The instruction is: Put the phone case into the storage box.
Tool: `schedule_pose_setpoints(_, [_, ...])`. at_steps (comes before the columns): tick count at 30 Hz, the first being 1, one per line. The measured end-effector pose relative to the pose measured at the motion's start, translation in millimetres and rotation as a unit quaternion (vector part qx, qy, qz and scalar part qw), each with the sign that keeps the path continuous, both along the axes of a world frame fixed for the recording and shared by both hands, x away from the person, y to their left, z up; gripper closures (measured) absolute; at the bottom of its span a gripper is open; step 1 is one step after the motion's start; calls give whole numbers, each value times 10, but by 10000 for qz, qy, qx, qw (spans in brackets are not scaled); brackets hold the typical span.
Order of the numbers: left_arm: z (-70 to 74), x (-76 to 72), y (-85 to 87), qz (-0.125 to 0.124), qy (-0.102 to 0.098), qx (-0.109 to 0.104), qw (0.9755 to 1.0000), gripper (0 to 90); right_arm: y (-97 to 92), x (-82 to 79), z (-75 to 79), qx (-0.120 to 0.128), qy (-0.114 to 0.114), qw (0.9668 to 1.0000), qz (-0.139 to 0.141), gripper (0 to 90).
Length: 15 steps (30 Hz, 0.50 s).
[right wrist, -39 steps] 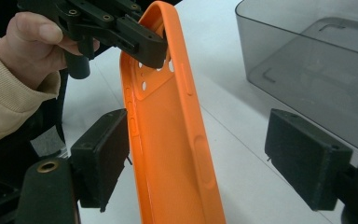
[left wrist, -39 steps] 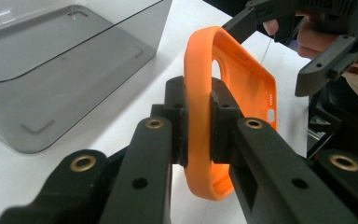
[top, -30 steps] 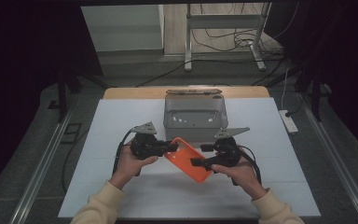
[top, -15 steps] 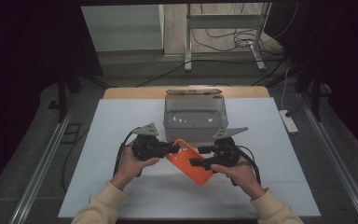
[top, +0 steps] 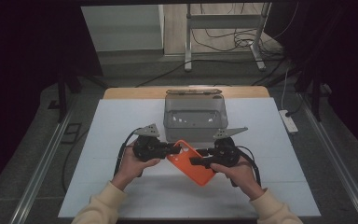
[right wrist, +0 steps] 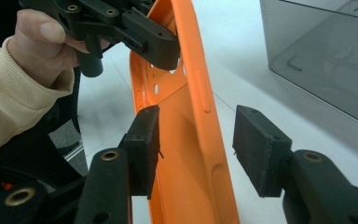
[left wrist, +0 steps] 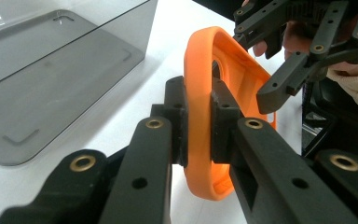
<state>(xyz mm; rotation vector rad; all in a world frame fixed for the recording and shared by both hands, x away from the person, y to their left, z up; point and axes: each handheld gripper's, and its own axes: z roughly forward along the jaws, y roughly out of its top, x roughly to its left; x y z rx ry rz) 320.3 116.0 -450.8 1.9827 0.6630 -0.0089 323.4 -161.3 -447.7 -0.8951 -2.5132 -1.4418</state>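
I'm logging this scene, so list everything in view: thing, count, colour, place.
phone case: one, orange, held above the table between both grippers.
clear box: one, smoky grey, on the mat behind the case, lid open.
mat: one, white, covering the table.
power strip: one, white, at the mat's right edge.
metal stand: one, grey, on the floor behind the table.
left gripper: one, black, clamped on the case's rim.
right gripper: one, black, jaws just closing around the case's edge, right pad not yet touching.
hands: two, beige sleeves, holding the grippers.
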Motion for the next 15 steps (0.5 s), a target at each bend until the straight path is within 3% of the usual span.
schedule_pose_setpoints(9, [-13, 1, -11, -5, 19, -31, 10000, 809, -10, 10, -20, -7, 59, 10000, -66, 585])
schedule_pose_setpoints(15, [-21, 5, -17, -45, 53, -19, 10000, 808, -14, 2, -19, -14, 104, 9999, -31, 714])
